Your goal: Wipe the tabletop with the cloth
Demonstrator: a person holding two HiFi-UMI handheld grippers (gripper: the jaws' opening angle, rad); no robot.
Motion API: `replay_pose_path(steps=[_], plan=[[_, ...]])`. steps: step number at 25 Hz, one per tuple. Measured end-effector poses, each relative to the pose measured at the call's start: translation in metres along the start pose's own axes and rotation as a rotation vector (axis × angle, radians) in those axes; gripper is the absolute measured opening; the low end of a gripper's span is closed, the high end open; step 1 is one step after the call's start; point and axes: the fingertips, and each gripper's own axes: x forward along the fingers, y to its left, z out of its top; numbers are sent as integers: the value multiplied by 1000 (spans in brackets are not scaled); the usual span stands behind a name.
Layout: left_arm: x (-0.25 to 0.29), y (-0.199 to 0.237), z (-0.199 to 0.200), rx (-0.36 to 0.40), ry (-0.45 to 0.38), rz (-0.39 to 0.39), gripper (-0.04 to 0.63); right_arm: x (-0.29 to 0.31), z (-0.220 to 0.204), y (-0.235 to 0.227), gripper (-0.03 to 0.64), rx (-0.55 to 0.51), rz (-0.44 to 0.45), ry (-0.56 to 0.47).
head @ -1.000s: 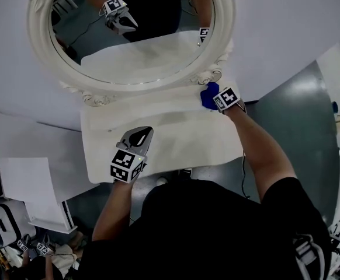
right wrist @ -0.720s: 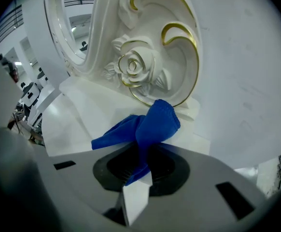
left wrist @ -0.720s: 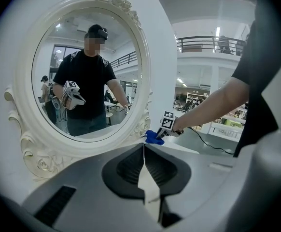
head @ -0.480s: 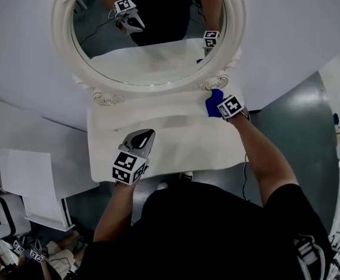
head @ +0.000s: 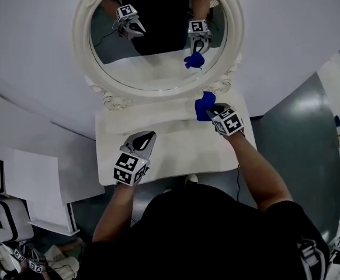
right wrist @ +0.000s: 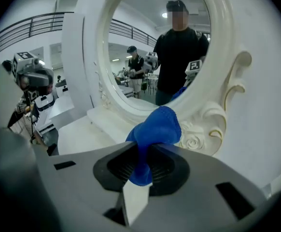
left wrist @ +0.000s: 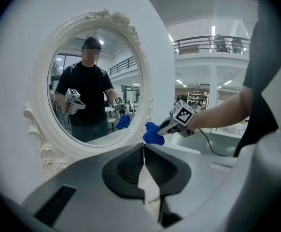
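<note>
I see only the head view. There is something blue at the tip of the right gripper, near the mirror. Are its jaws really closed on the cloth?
Observer: Yes. In the right gripper view the right gripper has its jaws shut on the blue cloth, which bunches out ahead of them.
Operator: Does the left gripper hold anything?
Observer: No. The left gripper view shows the left gripper with its jaws together and nothing between them.
Operator: What stands just beyond the cloth?
Observer: The carved scroll at the foot of the mirror frame. In the right gripper view it is right behind the cloth.
</note>
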Motion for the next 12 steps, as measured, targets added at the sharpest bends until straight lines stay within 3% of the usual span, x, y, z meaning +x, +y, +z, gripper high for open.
replay_pose_path(steps=[12], plan=[[-41,6,4,28,-26,5,14,-80,73,65,49,13,-53,-254]])
